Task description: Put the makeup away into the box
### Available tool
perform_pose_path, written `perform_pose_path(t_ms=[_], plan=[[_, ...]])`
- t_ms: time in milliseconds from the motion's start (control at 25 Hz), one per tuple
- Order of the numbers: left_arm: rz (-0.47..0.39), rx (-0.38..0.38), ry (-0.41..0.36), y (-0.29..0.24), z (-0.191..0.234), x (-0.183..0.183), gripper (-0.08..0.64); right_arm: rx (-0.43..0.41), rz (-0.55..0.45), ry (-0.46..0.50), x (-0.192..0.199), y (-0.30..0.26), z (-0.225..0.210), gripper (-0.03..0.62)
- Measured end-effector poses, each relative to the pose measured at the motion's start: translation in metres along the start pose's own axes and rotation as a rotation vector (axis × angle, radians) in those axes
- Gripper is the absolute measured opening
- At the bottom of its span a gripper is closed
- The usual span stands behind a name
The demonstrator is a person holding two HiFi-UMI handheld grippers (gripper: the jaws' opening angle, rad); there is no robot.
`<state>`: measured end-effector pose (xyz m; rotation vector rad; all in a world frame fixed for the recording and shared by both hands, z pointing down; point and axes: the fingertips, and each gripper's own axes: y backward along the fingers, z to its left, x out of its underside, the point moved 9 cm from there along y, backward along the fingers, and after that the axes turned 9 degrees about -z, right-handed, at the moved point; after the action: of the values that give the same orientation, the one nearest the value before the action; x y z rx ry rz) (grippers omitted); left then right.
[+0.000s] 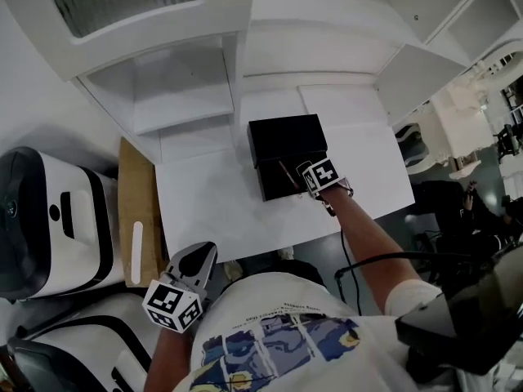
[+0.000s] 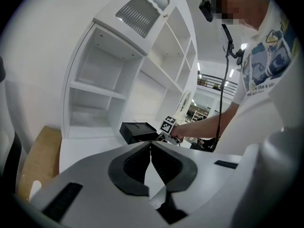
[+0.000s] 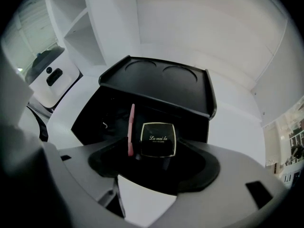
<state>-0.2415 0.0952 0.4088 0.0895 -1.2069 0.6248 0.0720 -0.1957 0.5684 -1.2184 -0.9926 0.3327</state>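
A black box [image 1: 284, 137] stands on the white table [image 1: 212, 207], its lid [image 3: 161, 82] bearing two round recesses and its front compartment [image 3: 102, 120] open. My right gripper [image 1: 301, 181] is at that opening, shut on a black compact [image 3: 158, 139] with gold lettering. A thin pink stick [image 3: 131, 129] stands beside the compact with its lower end at the jaws; the head view shows the stick [image 1: 287, 174] slanting over the compartment. My left gripper [image 1: 198, 257] hangs below the table's near edge, shut and empty, its fingers [image 2: 137, 163] pressed together. The box [image 2: 136, 131] shows far ahead of it.
A brown cardboard sheet [image 1: 139, 219] with a white strip lies at the table's left. White rounded machines [image 1: 57, 219] stand further left. White shelving [image 1: 188, 96] rises behind the table. A black cable [image 1: 368, 261] trails by my right arm.
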Motion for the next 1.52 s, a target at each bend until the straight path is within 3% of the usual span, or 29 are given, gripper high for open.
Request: perform_pose_path(t_ms=[280, 520, 800, 1160, 1520], plan=[[0.007, 0.045, -0.028, -0.009, -0.003, -0.008, 0.015, -0.012, -0.099, -0.022, 0.000, 0.030, 0.008, 0.324], [0.013, 0.080, -0.053, -0.016, -0.008, -0.009, 0.015, -0.009, -0.202, -0.036, 0.009, 0.058, 0.016, 0.156], [0.024, 0.124, -0.079, -0.025, -0.019, -0.009, 0.015, -0.018, -0.241, -0.095, 0.044, 0.083, 0.026, 0.059], [0.055, 0.173, -0.105, -0.034, -0.026, -0.005, 0.015, -0.095, -0.277, -0.174, 0.091, 0.102, 0.054, 0.025], [0.099, 0.194, -0.135, -0.040, -0.027, -0.004, 0.014, -0.212, -0.369, -0.140, 0.109, 0.122, 0.099, 0.025]])
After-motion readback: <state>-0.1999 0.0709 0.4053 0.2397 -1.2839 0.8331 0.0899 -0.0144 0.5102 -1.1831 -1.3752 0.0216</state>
